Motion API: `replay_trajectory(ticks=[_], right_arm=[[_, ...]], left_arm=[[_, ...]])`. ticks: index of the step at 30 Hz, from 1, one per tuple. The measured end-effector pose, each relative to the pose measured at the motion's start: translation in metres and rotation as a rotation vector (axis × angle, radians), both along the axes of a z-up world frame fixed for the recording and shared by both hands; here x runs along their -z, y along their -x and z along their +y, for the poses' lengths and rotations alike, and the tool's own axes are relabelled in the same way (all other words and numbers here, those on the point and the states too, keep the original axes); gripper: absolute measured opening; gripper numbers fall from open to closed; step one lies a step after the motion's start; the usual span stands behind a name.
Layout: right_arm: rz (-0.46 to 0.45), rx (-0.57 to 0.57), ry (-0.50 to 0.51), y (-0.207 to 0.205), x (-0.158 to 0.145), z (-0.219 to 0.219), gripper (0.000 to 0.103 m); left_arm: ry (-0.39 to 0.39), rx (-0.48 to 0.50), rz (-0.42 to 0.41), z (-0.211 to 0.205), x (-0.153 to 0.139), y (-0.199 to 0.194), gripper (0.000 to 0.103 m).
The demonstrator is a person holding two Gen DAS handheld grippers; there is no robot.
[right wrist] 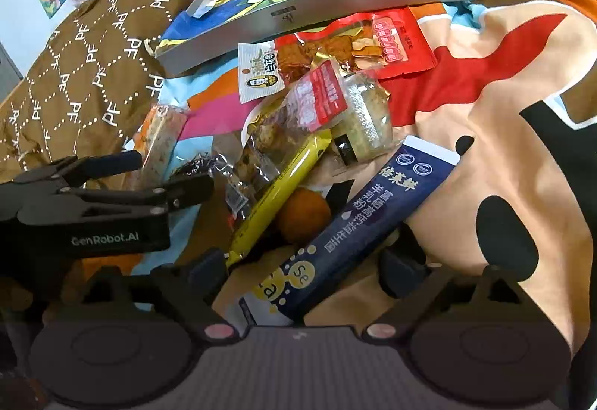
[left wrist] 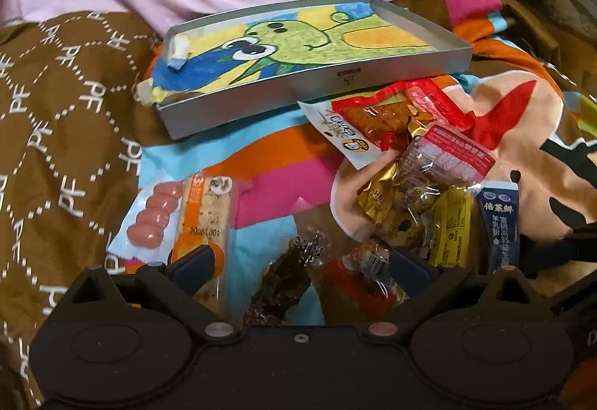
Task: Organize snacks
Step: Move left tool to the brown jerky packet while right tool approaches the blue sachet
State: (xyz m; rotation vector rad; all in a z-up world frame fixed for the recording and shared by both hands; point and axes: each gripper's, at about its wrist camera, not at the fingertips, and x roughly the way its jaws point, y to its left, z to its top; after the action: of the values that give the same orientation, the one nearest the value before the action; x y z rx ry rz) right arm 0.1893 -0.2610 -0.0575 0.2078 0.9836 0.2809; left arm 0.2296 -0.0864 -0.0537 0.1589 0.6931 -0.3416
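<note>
Both claws, left claw [left wrist: 302, 270] and right claw [right wrist: 311, 270], gape; snack pile [right wrist: 317, 133] overlaps, labels blurred.

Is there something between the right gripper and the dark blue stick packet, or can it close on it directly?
Nothing visible blocks it. The dark blue stick packet already lies between the open fingers of the right gripper. The yellow stick packet lies close beside the left finger and could get caught too.

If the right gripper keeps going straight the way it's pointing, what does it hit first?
Most likely the dark blue stick packet, which lies between the open fingers of the right gripper. The orange fruit sits just beside it, so depth is uncertain.
</note>
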Motion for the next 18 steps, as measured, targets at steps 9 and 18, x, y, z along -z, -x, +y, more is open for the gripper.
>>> replay_trajectory(ticks=[9,18], right_arm=[[0.009,0.019,-0.026,0.001,0.001,-0.002,0.080],[0.020,0.039,-0.037,0.001,0.002,-0.005,0.076]], left_arm=[[-0.031,0.144,0.026,-0.002,0.001,-0.002,0.089],[-0.043,0.076,0.121,0.003,0.010,-0.017,0.080]])
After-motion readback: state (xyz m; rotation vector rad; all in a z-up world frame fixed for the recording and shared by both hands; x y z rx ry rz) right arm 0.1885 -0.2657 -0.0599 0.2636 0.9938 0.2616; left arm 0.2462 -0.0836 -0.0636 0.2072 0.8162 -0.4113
